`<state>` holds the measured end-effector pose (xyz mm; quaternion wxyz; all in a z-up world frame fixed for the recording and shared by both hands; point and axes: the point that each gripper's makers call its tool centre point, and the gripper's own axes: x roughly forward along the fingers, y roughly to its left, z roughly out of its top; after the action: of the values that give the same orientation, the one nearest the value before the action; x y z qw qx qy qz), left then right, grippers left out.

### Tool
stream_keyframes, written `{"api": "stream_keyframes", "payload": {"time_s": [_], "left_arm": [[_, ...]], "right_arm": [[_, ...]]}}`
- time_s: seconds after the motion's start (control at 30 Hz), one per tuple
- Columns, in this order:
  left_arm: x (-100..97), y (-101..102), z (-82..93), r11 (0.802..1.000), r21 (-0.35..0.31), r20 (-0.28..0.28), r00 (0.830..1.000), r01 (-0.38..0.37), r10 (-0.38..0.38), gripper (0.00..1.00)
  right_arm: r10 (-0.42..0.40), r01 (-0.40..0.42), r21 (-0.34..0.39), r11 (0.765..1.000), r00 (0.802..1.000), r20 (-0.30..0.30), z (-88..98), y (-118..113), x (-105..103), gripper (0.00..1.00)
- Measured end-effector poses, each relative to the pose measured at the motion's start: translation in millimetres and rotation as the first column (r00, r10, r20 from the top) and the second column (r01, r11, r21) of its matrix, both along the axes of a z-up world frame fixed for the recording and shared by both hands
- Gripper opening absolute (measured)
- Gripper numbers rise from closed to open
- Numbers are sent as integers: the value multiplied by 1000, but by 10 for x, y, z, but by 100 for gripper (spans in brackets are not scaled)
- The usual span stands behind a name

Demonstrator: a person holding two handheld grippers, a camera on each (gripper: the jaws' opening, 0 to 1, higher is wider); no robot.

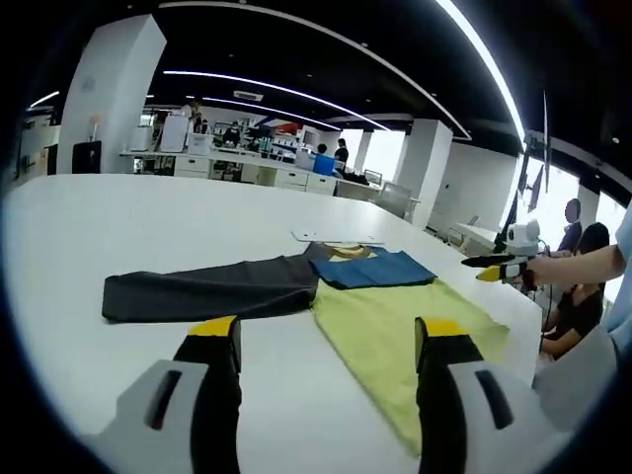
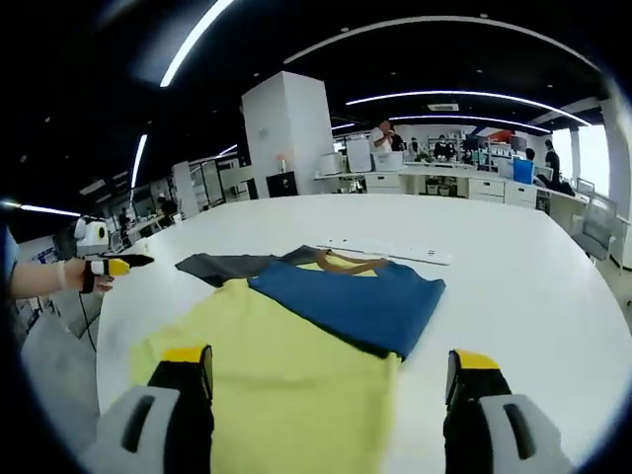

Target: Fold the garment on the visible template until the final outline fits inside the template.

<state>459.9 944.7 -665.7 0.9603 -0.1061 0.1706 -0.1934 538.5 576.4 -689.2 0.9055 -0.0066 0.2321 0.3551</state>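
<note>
Left gripper view: left gripper (image 1: 326, 346) sits low over the white table (image 1: 79, 237), jaws spread wide w/ nothing between them, yellow-tipped black fingers (image 1: 219, 341) hovering at the near table edge. Ahead lies the garment (image 1: 212, 291), a dark grey piece stretched out flat to the left, its right end touching the yellow-green template (image 1: 395, 336). A blue panel (image 1: 375, 269) lies across the far end of the template, just beside the grey part. Behind them a thin white strip (image 1: 336, 237) lies flat on the table, apart from the cloth. The right gripper (image 1: 499, 267) comes in from the right, held by a hand (image 1: 538, 272), above the table edge & clear of the fabric; can't tell its jaw gap from here.

Right gripper view: right gripper (image 2: 331, 380) also wide open, holding nothing, fingers (image 2: 472, 380) low at the near side over the template (image 2: 267, 385). Blue panel (image 2: 351, 301) overlaps the template's far half; grey garment (image 2: 227, 265) pokes out beyond it at left. White strip (image 2: 385, 250) farther back. Left gripper (image 2: 114, 265) shows at the left edge, off the table, in a hand (image 2: 69, 275).

Background: office w/ desks, pillars, ceiling light strips, people far off
</note>
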Motion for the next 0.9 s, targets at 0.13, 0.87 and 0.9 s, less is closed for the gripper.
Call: {"api": "stream_keyframes", "payload": {"time_s": [0.13, 0.87, 0.9], "left_arm": [[25, 134, -63, 999, 20, -27, 999, -27, 27, 69], [442, 1423, -282, 940, 192, -43, 954, -283, 296, 49], [447, 1435, -306, 938, 196, -46, 953, -285, 299, 49]], "right_arm": [[-21, 21, 9, 1000, 1000, -17, -64, -62, -67, 99], [-34, 35, 14, 999, 998, -57, -121, -113, -299, 94], [-37, 37, 7, 999, 998, -55, -124, -127, -316, 94]]}}
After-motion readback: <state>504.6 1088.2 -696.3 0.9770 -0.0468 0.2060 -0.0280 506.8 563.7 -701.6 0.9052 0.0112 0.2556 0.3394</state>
